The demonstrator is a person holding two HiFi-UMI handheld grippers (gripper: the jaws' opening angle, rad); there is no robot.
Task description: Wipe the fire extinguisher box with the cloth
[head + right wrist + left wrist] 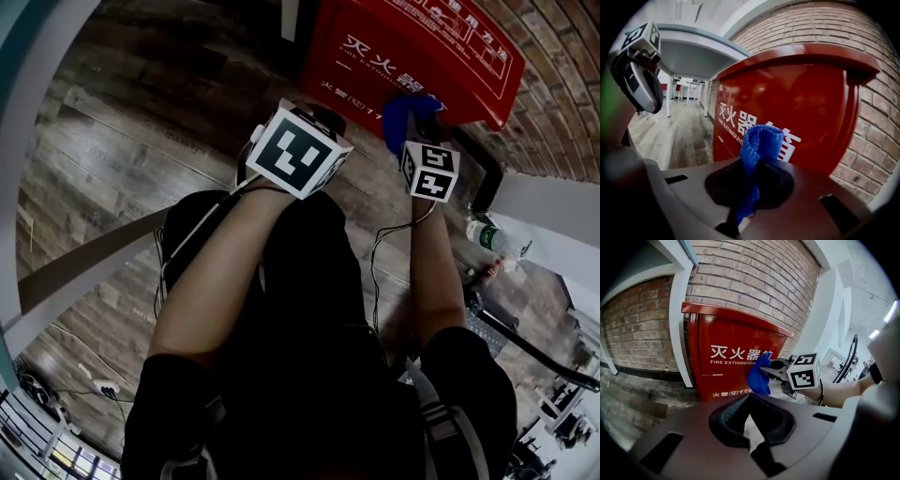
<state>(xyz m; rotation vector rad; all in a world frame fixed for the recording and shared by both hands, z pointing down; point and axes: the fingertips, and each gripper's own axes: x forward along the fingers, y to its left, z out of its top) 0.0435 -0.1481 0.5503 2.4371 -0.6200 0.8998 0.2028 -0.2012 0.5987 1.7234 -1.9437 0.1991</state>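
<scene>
The red fire extinguisher box (pixel 412 47) stands on the floor against the brick wall, with white lettering on its front (pixel 731 362) (pixel 797 93). My right gripper (pixel 417 112) is shut on a blue cloth (pixel 398 117). In the right gripper view the cloth (pixel 759 143) sticks up from between the jaws, just short of the box front. My left gripper (pixel 319 117) is held beside it at the left, a little back from the box, with its jaws together and nothing in them. The left gripper view shows the right gripper (pixel 780 366) holding the cloth (pixel 759 376) in front of the box.
A brick wall (pixel 750 282) rises behind the box, with a white frame post (pixel 679 324) at its left. Wooden floor (pixel 112 169) spreads to the left. A plastic bottle (pixel 487 236) and a black rail (pixel 534 347) are at the right.
</scene>
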